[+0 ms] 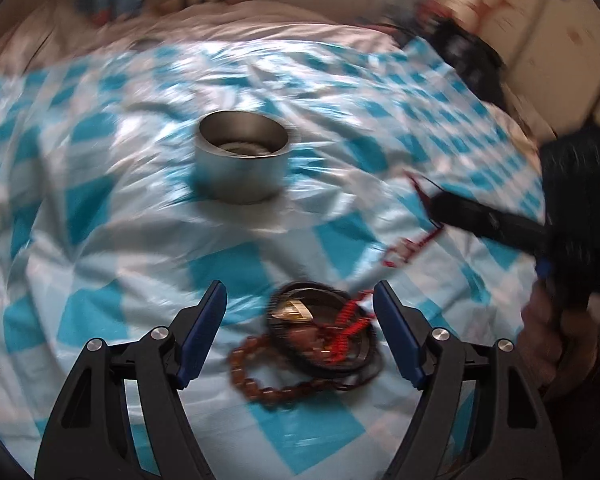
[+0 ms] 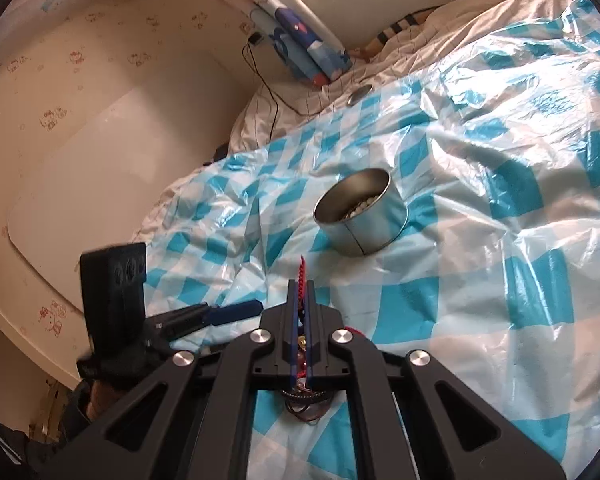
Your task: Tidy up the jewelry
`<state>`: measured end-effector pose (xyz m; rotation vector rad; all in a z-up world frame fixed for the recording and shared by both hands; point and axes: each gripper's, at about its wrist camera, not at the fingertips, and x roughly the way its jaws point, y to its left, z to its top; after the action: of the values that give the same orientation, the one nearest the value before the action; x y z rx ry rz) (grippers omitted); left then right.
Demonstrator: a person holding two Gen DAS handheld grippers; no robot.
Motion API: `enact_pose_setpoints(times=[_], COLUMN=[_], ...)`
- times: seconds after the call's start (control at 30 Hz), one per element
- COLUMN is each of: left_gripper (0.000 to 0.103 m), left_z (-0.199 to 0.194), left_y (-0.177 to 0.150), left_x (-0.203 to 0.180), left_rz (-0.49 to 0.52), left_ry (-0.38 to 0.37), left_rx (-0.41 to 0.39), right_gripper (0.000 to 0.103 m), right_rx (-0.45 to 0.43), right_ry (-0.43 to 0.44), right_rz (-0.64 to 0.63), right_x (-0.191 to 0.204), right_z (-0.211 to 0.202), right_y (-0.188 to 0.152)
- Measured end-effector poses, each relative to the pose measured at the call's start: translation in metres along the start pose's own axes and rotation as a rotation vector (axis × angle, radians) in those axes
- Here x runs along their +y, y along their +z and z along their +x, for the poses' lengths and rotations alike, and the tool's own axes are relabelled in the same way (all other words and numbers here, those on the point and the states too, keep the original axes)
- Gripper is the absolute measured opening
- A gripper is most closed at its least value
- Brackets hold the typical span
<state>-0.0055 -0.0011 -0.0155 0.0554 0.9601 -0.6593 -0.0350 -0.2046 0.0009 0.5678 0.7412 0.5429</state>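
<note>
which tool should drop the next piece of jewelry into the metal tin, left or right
Right, probably. The right tool is already shut on the red cord with the tin just ahead. The left tool is open, over the bracelet pile, holding nothing.

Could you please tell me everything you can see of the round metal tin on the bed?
The tin is a short, round, silvery can, seemingly metal, with a thin dark seam down its wall. It stands upright and lidless on the blue-and-white checked plastic sheet, untouched by either gripper. Small pale beads lie inside it. The left wrist view shows it beyond the jewelry pile.
</note>
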Motion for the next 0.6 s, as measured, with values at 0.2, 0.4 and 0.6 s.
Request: enact_pose_setpoints(times=[0.2,0.4,0.6], left_gripper=[0.072,0.07,0.015], left_z=[0.018,0.03,0.033], left_y=[-0.012,-0.014,-0.013], left_x=[-0.053,-0.064,-0.05], left_rz=[0.25,0.239,0.185], left_ry=[0.055,0.056,0.068], left_rx=[0.03,0.028,0.051], right_gripper=[0.003,0.003,0.003], right_rx=[-0.001,-0.001,0.004], right_ry=[-0.004,-0.001,-0.002], right_rz=[0.023,0.027,0.037], right_x=[-0.008,-0.009,-0.01], right_z=[-0.006,-0.008,-0.007], right_y=[0.0,-0.001,-0.001])
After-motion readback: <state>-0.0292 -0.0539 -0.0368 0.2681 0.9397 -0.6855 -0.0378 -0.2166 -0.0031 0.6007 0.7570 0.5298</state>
